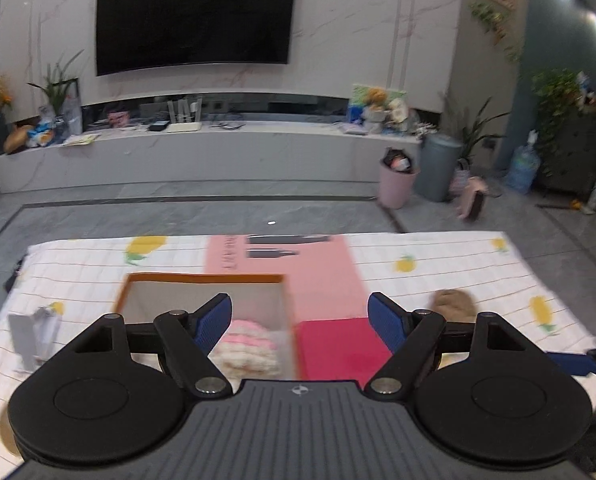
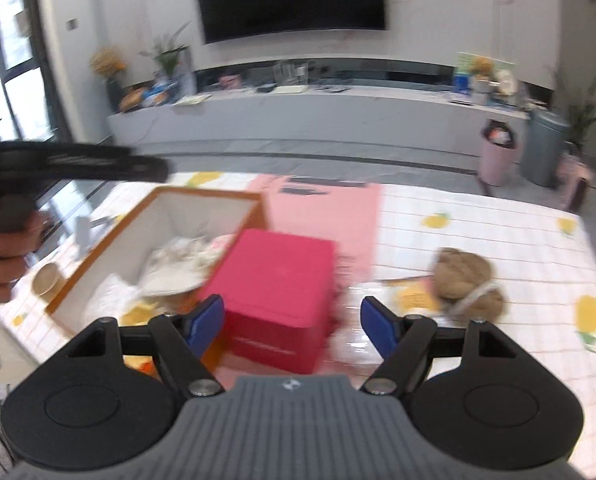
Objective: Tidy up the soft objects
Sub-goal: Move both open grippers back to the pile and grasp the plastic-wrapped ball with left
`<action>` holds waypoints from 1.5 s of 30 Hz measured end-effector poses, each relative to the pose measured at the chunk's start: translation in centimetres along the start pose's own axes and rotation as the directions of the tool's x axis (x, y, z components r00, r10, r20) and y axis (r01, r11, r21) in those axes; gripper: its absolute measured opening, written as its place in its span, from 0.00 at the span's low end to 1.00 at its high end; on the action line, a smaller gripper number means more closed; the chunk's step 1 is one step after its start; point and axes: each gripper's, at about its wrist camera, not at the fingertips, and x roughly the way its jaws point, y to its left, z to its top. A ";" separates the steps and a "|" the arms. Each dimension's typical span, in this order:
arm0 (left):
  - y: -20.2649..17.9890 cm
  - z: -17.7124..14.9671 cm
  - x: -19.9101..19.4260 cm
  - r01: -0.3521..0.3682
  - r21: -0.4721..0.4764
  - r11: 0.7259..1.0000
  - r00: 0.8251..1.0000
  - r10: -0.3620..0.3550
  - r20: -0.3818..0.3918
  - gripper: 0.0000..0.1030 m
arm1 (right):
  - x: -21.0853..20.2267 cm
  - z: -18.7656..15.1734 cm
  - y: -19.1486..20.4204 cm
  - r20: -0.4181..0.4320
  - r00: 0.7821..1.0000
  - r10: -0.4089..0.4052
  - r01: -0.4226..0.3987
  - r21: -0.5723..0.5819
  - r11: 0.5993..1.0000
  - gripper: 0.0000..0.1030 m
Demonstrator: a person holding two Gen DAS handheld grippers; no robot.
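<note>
An orange-rimmed box (image 1: 202, 280) with a white inside stands on the table and holds several soft things, among them a pink and white knitted piece (image 1: 246, 344) and white cloth (image 2: 178, 264). My left gripper (image 1: 300, 320) hovers above this box, open and empty. A red box (image 2: 278, 280) stands right beside the orange-rimmed box (image 2: 98, 248). My right gripper (image 2: 292, 322) is open just in front of the red box, its pads not pressing on it. A brown plush thing (image 2: 466, 280) with a white band lies on the cloth to the right, also seen as a brown plush (image 1: 454, 302).
A flat pink carton (image 1: 298, 272) lies behind the boxes on the fruit-print tablecloth (image 1: 458, 264). Clear plastic wrap (image 2: 354, 320) and a yellow item (image 2: 414, 298) lie near the plush. A paper cup (image 2: 48, 280) stands left of the box. A hand (image 2: 2, 256) grips the left tool.
</note>
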 end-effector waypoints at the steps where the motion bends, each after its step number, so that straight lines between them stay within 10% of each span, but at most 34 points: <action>1: -0.9 -0.1 -0.1 0.013 -0.005 1.000 1.000 -0.013 -0.002 0.89 | -0.3 -0.1 -1.2 -0.001 1.000 -0.025 0.025 0.016 1.000 0.72; 9: -8.7 -1.9 4.0 0.097 -0.008 0.995 0.994 -0.097 -0.057 0.89 | 1.7 -4.1 -10.7 -0.017 0.996 -0.087 0.088 0.313 0.946 0.72; 20: -13.4 -7.7 12.8 0.115 0.005 0.993 0.985 -0.113 -0.133 0.89 | 7.1 -8.0 -17.4 -0.181 0.972 -0.151 0.212 0.390 0.896 0.68; 29: -17.2 -10.4 15.3 -0.041 0.233 0.972 0.995 0.060 -0.076 0.88 | 8.5 -8.9 -19.3 -0.244 0.952 -0.185 0.276 0.425 0.862 0.68; 45: -21.9 -15.1 16.5 -0.370 0.081 0.925 0.929 0.368 0.040 0.79 | 7.5 -9.4 -20.4 -0.255 0.934 -0.251 0.341 0.418 0.842 0.68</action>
